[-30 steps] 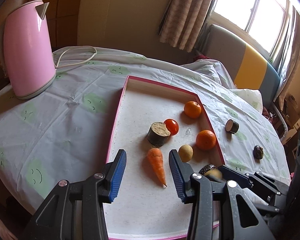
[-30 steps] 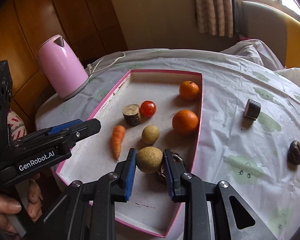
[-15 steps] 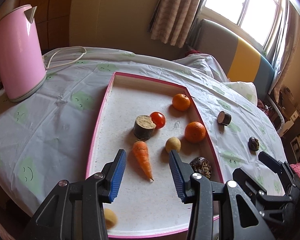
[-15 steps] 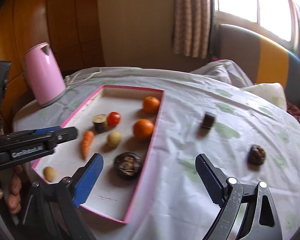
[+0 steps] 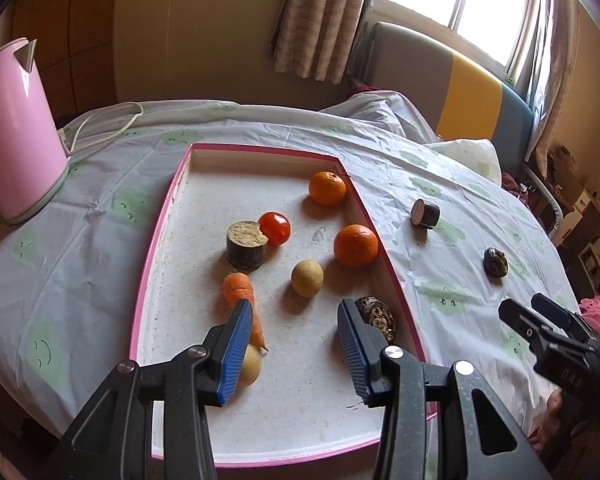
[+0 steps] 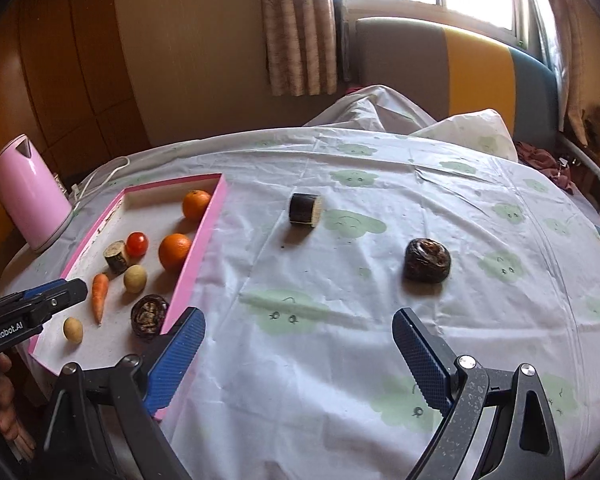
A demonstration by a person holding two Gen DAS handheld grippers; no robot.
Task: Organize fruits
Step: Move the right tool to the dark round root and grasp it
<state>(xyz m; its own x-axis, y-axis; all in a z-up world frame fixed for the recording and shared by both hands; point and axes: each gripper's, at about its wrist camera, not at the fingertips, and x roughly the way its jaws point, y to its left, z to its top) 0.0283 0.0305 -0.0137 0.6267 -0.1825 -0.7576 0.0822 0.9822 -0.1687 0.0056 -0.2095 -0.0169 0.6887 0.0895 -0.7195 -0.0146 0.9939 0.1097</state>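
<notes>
The right gripper (image 6: 298, 354) is spread wide with nothing between its blue pads. A second ago it pinched a small round yellow fruit over the tray; then its jaws opened. That fruit (image 6: 73, 329) now lies in the near corner of the pink tray (image 6: 204, 240), beside the carrot (image 6: 99, 294). The gripper has swung away and now points at the white tablecloth (image 6: 340, 360). So one more piece is put away, and I think it goes for the next one.

The left gripper (image 5: 290, 354) is half open and holds nothing. It hangs over the near end of the tray.

Two things are not yet in the tray. A dark wrinkly fruit (image 6: 427, 260) sits on the cloth ahead of the right gripper. A short dark cut piece (image 6: 305, 209) lies farther back. In the tray are two oranges, a red tomato, another yellow fruit, a stubby cut piece and a second dark wrinkly fruit.

The left gripper's side reads "GenRobot.AI". The pink kettle (image 6: 30, 196) shows no writing.
</notes>
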